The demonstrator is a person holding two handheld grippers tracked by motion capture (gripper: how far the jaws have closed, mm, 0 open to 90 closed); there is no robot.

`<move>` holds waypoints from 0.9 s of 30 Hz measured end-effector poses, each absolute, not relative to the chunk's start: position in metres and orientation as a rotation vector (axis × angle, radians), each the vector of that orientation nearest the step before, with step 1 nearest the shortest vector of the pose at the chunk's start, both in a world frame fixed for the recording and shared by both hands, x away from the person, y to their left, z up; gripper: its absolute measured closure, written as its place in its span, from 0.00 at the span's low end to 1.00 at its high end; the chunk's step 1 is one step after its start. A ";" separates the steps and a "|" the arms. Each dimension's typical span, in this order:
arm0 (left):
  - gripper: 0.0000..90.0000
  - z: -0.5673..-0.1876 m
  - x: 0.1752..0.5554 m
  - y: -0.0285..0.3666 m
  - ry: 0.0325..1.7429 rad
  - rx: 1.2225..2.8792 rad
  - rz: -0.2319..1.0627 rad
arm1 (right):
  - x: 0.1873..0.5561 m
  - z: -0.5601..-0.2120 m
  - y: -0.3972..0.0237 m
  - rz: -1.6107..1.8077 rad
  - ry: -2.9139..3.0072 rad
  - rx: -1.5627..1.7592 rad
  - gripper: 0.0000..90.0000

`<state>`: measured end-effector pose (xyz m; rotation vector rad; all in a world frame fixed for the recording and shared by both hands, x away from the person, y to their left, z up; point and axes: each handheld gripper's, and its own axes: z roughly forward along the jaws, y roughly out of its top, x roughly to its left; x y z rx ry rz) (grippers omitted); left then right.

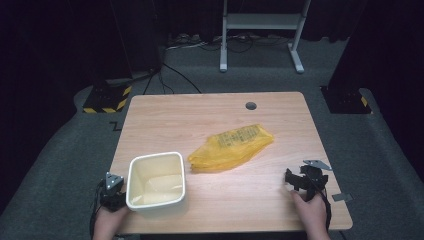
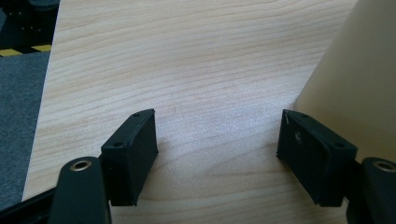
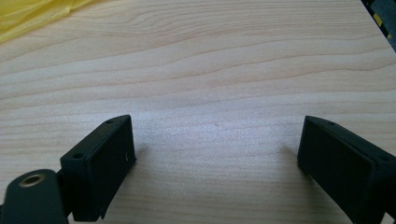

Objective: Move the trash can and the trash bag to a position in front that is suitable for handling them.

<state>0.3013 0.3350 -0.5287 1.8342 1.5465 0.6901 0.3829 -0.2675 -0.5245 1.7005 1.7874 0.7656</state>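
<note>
Both grippers, left [image 2: 217, 140] and right [image 3: 215, 149], gape empty; the tub [image 1: 155, 181] beside the left jaws could get shoved.

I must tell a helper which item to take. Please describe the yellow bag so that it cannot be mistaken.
On the light wooden table, look near the middle. The crumpled yellow plastic bag lies flat there, right of the cream square plastic tub. It alone is yellow, soft and printed with dark text.

Bare tabletop [image 1: 210, 107] ahead of both grippers, cream tub [image 1: 156, 181] hard against left gripper [image 1: 113, 189] — yellow bag [image 1: 231, 146] mid-table.
</note>
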 end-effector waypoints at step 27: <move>0.32 -0.529 0.301 0.335 1.546 1.835 0.685 | 0.377 -0.522 -0.278 0.880 1.858 1.635 0.20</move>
